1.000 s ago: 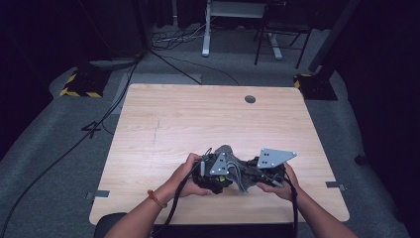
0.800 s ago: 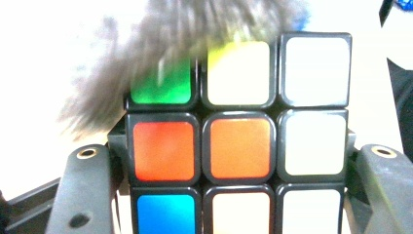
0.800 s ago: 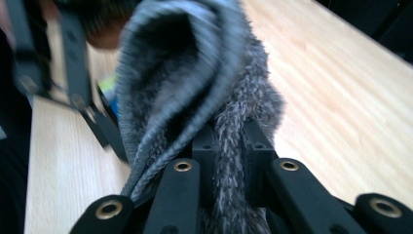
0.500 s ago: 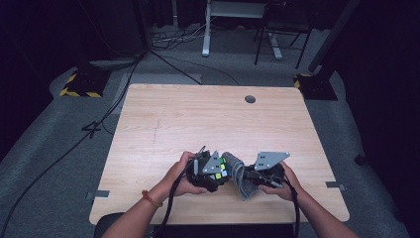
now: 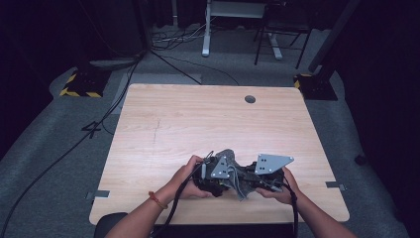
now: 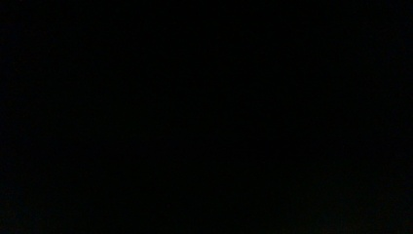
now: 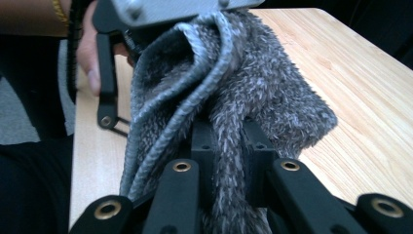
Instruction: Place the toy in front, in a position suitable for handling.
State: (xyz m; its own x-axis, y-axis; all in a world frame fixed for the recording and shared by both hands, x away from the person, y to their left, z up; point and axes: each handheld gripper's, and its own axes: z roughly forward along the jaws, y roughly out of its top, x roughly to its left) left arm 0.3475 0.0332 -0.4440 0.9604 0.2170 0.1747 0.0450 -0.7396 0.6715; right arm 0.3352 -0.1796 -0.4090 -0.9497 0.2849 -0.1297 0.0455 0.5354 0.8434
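A grey fuzzy cloth (image 5: 230,155) hangs bunched between my two grippers, just above the near edge of the wooden table (image 5: 198,124). My left gripper (image 5: 224,174) and my right gripper (image 5: 247,181) face each other closely, each in one hand. In the right gripper view my right gripper (image 7: 229,142) is shut on a fold of the cloth (image 7: 258,83). From there the cloth rises to the left gripper's grey plate (image 7: 165,7), where it is gathered. The left gripper view is black, and its jaws are hidden behind the cloth.
The table top has a round cable hole (image 5: 250,99) at the far side. Beyond the table, cables (image 5: 173,59) lie on the grey floor beside a stand's base with yellow and black stripes (image 5: 79,87). A white desk leg (image 5: 205,29) stands farther back.
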